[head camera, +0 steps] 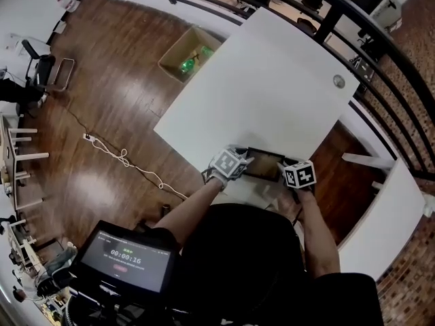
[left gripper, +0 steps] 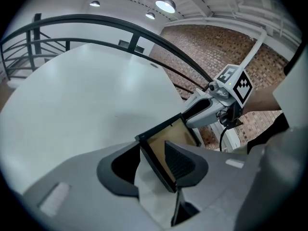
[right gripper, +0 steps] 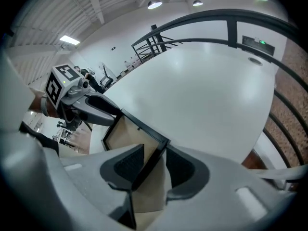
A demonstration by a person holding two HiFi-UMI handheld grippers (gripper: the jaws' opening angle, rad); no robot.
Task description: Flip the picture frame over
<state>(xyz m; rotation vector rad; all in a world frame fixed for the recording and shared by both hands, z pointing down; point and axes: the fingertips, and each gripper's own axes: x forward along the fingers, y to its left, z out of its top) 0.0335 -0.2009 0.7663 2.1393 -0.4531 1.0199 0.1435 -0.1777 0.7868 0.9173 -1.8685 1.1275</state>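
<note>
Head view: a white table (head camera: 272,80) stood over a wooden floor (head camera: 122,114), where an open cardboard box (head camera: 178,54) held green items (head camera: 190,64) too small to name. At the table's near edge, the tilted picture frame (head camera: 265,165) was clamped at opposite edges by the left gripper (left gripper: 159,165) and right gripper (right gripper: 150,163). It appeared light, rigid and possibly glazed, best gripped by its dark rim.

A white tabletop (head camera: 272,80) stands on a wood floor (head camera: 115,100), near an open cardboard box (head camera: 175,51) and a black railing (head camera: 331,20).
</note>
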